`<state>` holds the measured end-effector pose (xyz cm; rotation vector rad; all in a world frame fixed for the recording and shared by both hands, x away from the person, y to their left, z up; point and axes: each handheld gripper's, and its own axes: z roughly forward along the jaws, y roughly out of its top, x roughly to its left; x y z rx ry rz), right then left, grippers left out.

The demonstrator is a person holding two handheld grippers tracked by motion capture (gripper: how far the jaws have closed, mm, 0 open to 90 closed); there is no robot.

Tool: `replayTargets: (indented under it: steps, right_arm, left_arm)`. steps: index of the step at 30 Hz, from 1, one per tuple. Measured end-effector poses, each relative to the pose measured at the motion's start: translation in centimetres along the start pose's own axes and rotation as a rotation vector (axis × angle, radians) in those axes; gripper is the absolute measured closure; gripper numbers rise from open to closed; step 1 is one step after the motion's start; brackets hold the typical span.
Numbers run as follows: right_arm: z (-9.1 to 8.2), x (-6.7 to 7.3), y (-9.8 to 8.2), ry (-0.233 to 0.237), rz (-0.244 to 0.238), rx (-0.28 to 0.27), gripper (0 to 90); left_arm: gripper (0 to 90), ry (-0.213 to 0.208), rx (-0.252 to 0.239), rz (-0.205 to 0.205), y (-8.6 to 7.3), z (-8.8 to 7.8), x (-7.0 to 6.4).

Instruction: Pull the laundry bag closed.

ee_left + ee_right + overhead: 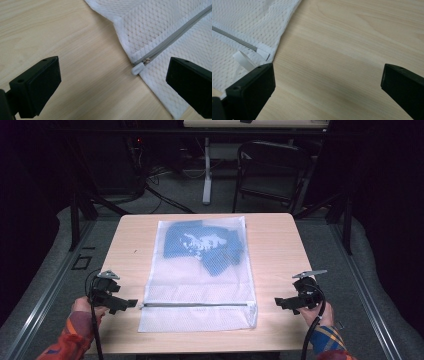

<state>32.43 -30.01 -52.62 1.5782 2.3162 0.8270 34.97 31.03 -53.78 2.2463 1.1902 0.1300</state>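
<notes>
While each hand-held gripper point(131, 303) point(280, 302) gapes apart, a mesh bag point(200, 285) lies on the wooden table point(280, 250).

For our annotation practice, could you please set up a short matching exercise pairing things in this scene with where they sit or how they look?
Things:
1. mesh bag
2. blue garment
3. zipper pull
4. right tool

Descriptions:
A. inside the bag, at its far end
B. open, beside the bag's right edge
C. white, lying flat on the table
D. at the zipper's left end, by the left tool

Pairs: 1-C, 2-A, 3-D, 4-B
</notes>
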Motion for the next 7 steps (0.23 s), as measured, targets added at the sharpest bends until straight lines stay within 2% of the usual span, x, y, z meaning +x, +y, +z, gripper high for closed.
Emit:
replayTargets:
  steps: [6,7]
  right_arm:
    - [0.20,-0.51,-0.30,-0.016,0.009,0.014,0.0]
    - [0.44,-0.53,-0.32,-0.033,0.007,0.024,0.0]
  left_arm:
    - [0.2,0.013,0.005,-0.007,-0.17,0.32,0.60]
    - [0.2,0.017,0.003,-0.013,-0.19,0.41,0.70]
